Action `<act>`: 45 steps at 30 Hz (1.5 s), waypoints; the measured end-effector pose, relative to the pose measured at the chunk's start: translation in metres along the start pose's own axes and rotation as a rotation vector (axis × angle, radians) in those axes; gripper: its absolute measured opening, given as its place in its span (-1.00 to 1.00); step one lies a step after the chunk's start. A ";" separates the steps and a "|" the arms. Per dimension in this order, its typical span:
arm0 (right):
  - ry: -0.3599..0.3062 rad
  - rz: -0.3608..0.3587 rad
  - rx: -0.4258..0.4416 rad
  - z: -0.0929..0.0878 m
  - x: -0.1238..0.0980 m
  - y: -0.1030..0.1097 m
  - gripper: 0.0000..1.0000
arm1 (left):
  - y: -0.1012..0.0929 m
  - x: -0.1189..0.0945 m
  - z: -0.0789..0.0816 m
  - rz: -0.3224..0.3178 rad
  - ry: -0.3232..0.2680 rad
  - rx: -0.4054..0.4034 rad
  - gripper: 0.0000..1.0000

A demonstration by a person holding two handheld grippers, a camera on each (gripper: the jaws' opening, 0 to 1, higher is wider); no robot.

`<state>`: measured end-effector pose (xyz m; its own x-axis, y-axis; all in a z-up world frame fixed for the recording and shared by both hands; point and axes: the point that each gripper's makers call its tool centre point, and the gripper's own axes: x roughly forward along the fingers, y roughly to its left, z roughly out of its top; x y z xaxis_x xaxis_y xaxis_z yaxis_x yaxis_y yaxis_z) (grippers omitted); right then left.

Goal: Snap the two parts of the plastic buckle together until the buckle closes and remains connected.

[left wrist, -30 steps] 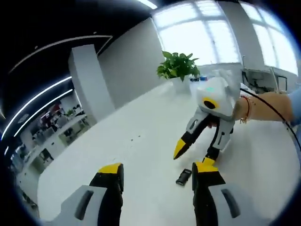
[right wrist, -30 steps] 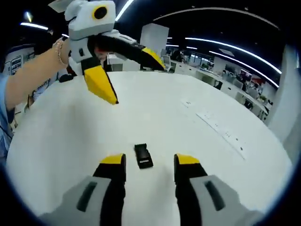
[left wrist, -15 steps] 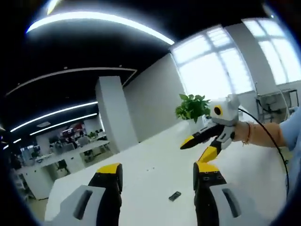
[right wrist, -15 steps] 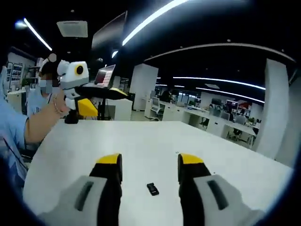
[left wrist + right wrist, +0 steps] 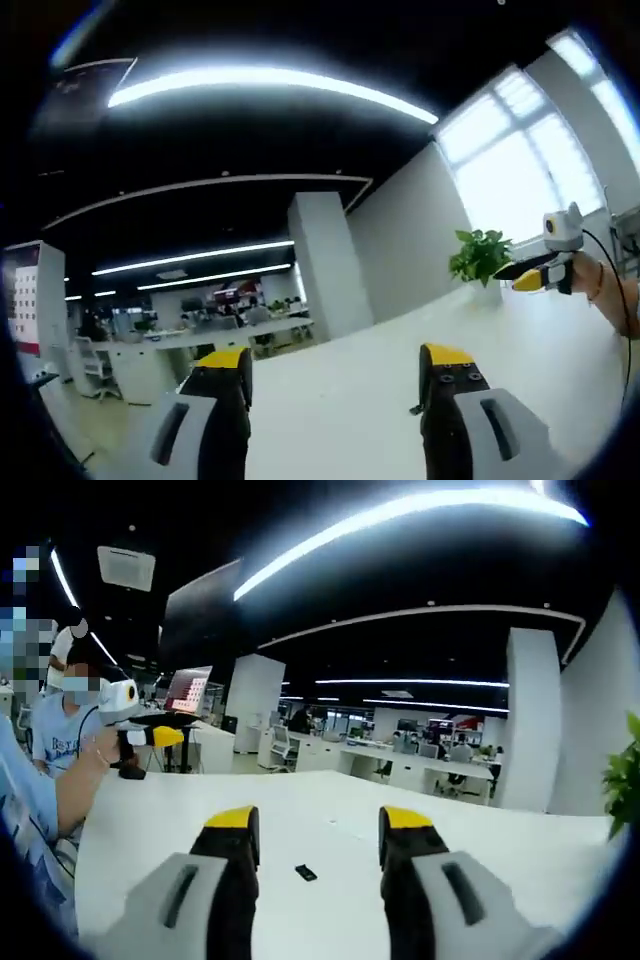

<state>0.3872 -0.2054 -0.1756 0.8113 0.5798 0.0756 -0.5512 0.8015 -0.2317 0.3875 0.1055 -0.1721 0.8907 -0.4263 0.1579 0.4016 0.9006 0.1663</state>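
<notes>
1. Your left gripper (image 5: 335, 365) is spread wide and holds nothing, raised above the desk (image 5: 540, 330)
2. Your right gripper (image 5: 312, 825) is just as wide and empty
3. The buckle (image 5: 306, 873) lies on the desk between the right jaws, well apart from its edges, long axis slanting up-left in the right gripper view
4. The left gripper view adds a plant (image 5: 480, 255) near the desk's far edge
</notes>
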 end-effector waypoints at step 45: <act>0.181 -0.323 -0.020 -0.108 -0.037 -0.059 -0.75 | 0.031 -0.006 -0.103 0.175 0.080 -0.154 0.30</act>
<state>0.4102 -0.2898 -0.2697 0.9652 0.2605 -0.0245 -0.2585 0.9348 -0.2434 0.4164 0.1446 -0.2681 0.9610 -0.2606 0.0925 0.2624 0.9649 -0.0083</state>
